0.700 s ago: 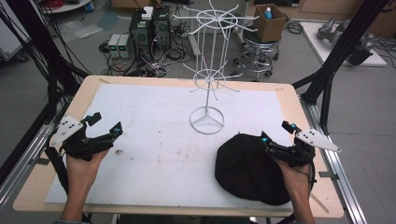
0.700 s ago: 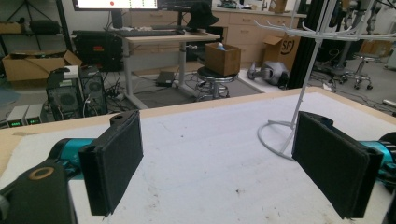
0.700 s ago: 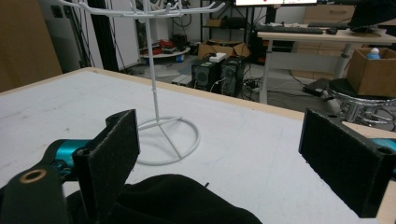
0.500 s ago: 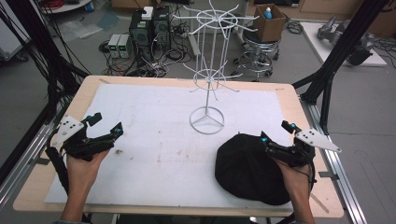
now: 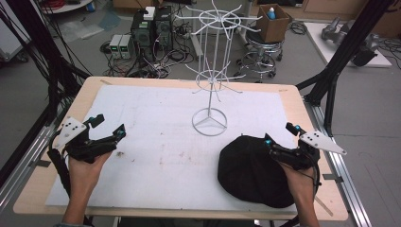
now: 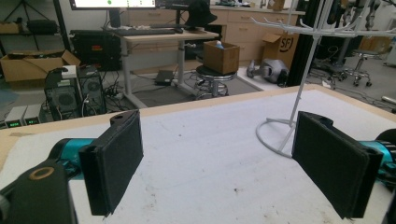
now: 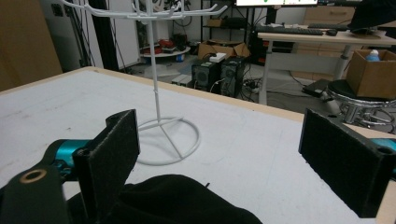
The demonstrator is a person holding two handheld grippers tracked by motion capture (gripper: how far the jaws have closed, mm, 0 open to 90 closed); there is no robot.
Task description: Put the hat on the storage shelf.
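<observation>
A black cap (image 5: 253, 170) lies on the white mat at the front right; its crown (image 7: 177, 203) fills the bottom of the right gripper view. My right gripper (image 5: 280, 135) rests open at the cap's right edge, jaws wide apart, nothing between them. A white wire rack (image 5: 210, 71) with hooked arms stands on a ring base (image 5: 209, 122) behind the cap, also seen as the rack (image 7: 159, 70) and the rack (image 6: 299, 93). My left gripper (image 5: 108, 126) is open at the mat's left side, its jaws wide with bare mat between them.
The white mat (image 5: 161, 151) covers a wooden table (image 5: 302, 104). Black frame posts (image 5: 338, 61) stand at both sides. Beyond the far edge sit computer towers (image 5: 151, 26), a stool (image 5: 260, 52) and a cardboard box (image 5: 275, 21).
</observation>
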